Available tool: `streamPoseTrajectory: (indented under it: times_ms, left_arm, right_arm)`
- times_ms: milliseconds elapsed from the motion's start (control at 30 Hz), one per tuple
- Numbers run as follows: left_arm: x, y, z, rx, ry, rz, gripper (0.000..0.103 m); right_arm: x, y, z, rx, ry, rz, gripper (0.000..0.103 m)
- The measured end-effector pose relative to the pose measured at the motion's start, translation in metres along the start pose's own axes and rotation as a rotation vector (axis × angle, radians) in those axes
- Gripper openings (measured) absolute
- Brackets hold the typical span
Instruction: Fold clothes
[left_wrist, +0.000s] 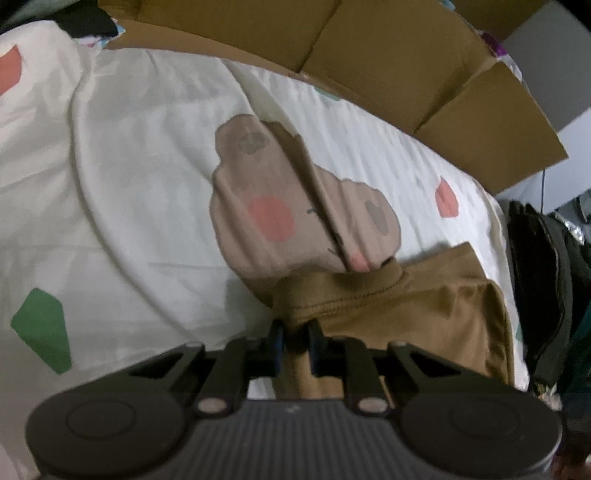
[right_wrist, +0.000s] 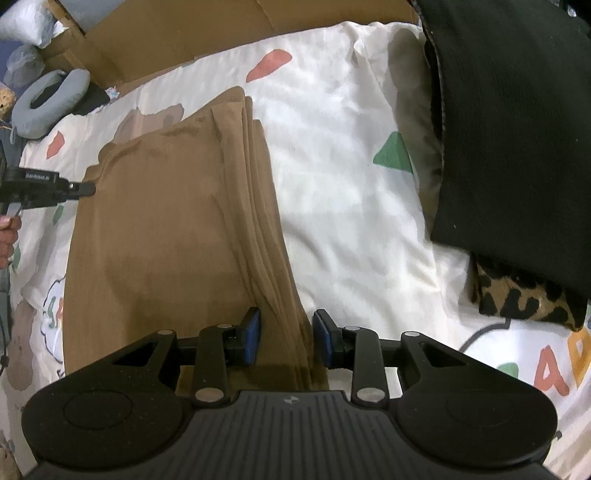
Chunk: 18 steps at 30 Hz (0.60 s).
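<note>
a tan-brown knit garment (right_wrist: 166, 229), folded into a long stack with layered edges along its right side, lies on a cream bed sheet printed with coral and green shapes and a beige bear face (right_wrist: 351, 177). in the right wrist view it fills the left and centre of the frame, running from the upper middle down to the bottom edge.

the left gripper (left_wrist: 295, 345) sits at the lower centre of its own view, its blue-padded fingers (left_wrist: 276, 347) drawn close together and pinching a fold of the tan cloth near a stitched hem. in the right wrist view the same gripper enters from the left edge, its tip touching the garment's upper left corner, with part of a person's hand (right_wrist: 6, 236) behind it.

the right gripper (right_wrist: 286, 338) is at the lower centre of its view, fingers (right_wrist: 252, 336) spread part-way on either side of the garment's layered right edge; the pads stand clear of the cloth.

brown cardboard box flaps (left_wrist: 406, 55) line the top of the left view. a black cushion (right_wrist: 517, 140) rests over a leopard-print fabric (right_wrist: 524, 299) at the right of the right view, and a grey neck pillow (right_wrist: 48, 99) lies at the upper left.
</note>
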<state>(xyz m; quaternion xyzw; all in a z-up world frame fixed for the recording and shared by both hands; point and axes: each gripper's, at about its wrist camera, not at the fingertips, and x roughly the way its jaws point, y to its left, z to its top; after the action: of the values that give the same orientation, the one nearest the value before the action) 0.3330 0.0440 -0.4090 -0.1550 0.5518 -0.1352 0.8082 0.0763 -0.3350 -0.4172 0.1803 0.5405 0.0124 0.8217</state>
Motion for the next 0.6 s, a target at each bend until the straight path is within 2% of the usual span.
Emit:
streamPoseTrajectory:
  times_ms: [67, 133, 167, 333, 600]
  left_arm:
    - [-0.003, -0.001, -0.004, -0.011, -0.007, 0.01, 0.019]
    - [-0.008, 0.0, -0.009, -0.034, -0.012, 0.023, 0.029]
    - [-0.011, 0.0, -0.012, -0.044, -0.008, 0.023, 0.03]
    - [-0.027, -0.005, -0.033, -0.049, 0.019, 0.003, 0.036]
    - [-0.05, -0.015, -0.085, -0.106, 0.053, -0.046, 0.041]
  right_arm:
    - [-0.002, -0.003, -0.003, 0.002, 0.008, 0.006, 0.037]
    - [-0.005, -0.005, -0.006, 0.005, 0.017, 0.012, 0.037]
    - [-0.006, -0.007, -0.008, 0.005, 0.02, 0.015, 0.037]
    - [-0.012, -0.011, -0.013, 0.0, 0.036, 0.029, 0.037]
    - [-0.012, -0.018, -0.025, 0.004, 0.081, 0.05, 0.037]
